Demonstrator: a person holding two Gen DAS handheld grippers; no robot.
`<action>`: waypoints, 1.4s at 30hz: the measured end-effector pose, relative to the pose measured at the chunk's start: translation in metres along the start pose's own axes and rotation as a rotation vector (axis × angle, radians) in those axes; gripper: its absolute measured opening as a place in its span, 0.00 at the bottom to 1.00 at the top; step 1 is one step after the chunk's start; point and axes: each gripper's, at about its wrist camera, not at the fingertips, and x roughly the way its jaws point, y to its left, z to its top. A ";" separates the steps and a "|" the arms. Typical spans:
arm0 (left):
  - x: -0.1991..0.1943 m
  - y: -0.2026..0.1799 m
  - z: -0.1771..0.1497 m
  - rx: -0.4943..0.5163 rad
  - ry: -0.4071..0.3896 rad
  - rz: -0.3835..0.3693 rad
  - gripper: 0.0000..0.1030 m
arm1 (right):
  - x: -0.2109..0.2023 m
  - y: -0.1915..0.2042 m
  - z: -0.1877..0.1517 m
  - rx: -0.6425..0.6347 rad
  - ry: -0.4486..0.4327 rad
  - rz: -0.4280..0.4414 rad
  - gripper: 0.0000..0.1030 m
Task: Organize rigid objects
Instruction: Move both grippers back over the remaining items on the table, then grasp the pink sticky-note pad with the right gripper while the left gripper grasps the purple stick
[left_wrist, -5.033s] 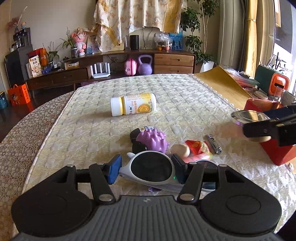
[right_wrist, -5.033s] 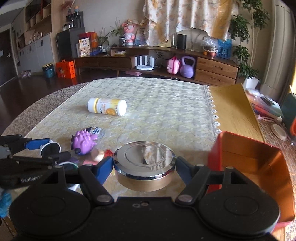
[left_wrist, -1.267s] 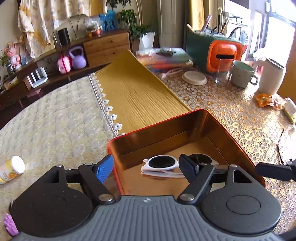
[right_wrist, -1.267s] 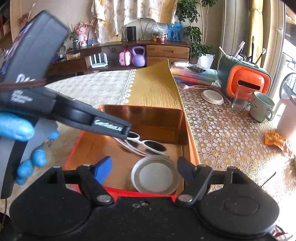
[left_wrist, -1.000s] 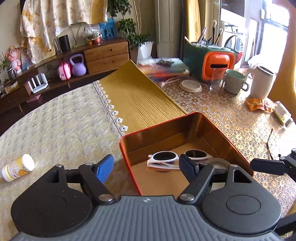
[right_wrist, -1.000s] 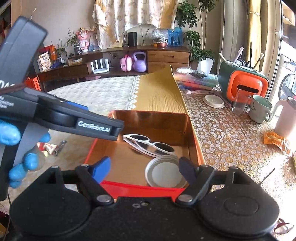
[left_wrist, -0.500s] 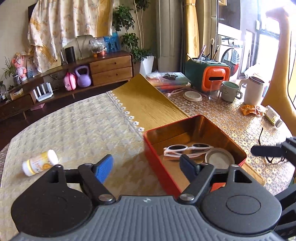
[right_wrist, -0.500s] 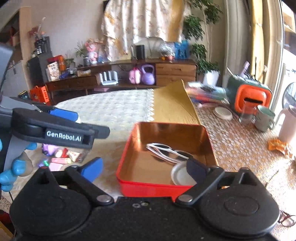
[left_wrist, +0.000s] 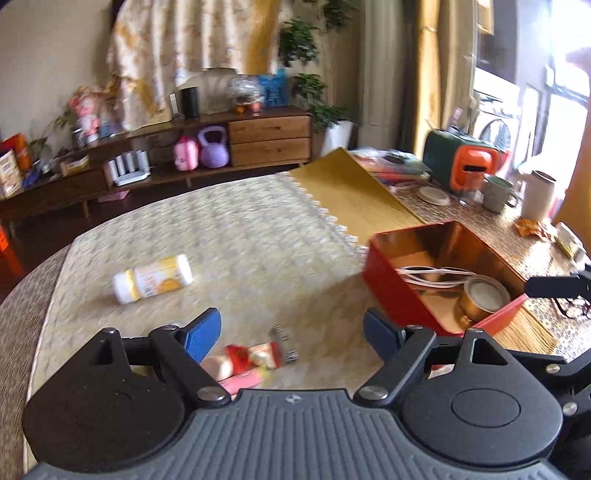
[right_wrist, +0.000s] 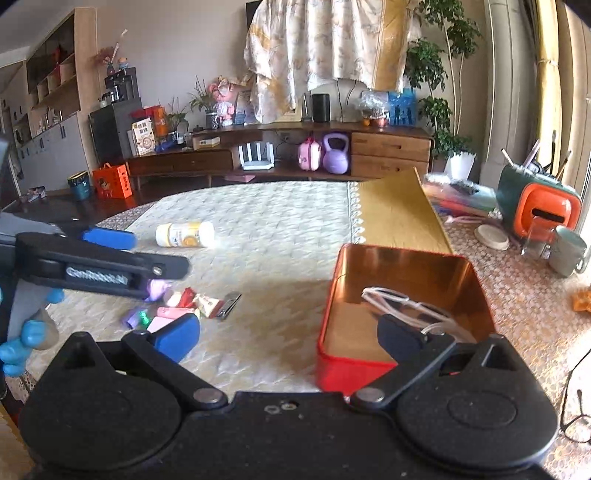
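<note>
A red tin box (left_wrist: 406, 291) (right_wrist: 354, 373) stands on the table's right side. White sunglasses (left_wrist: 432, 275) (right_wrist: 399, 299) and a round metal tin (left_wrist: 484, 295) lie inside it. My left gripper (left_wrist: 291, 332) is open and empty above a pile of snack packets (left_wrist: 251, 356) (right_wrist: 199, 301) and a nail clipper (left_wrist: 286, 343) (right_wrist: 231, 299). A purple toy (right_wrist: 159, 288) peeks out under the left gripper's finger (right_wrist: 107, 273). A white and yellow bottle (left_wrist: 153, 277) (right_wrist: 184, 234) lies on its side farther back. My right gripper (right_wrist: 288, 336) is back from the box's near left corner, jaws opening, nothing between them.
A hand in a blue glove (right_wrist: 22, 343) holds the left gripper. On the lace cloth to the right stand a green and orange holder (right_wrist: 535, 206), a mug (right_wrist: 565, 251) and a white lid (right_wrist: 491, 232). Black glasses (right_wrist: 576, 417) lie at the near right. A low sideboard (right_wrist: 280, 158) runs behind the table.
Both grippers have drawn back and left from the box, which now sits to the right in each view. The pile of small items has come into view. The right jaws have widened.
</note>
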 end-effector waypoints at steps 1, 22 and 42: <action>-0.003 0.008 -0.003 -0.014 -0.002 0.008 0.82 | 0.002 0.002 0.000 0.004 0.008 0.005 1.00; 0.002 0.121 -0.069 -0.248 0.076 0.170 0.82 | 0.047 0.078 -0.004 -0.062 0.094 0.117 1.00; 0.044 0.116 -0.093 -0.180 0.122 0.165 0.82 | 0.118 0.127 -0.018 -0.198 0.184 0.133 0.88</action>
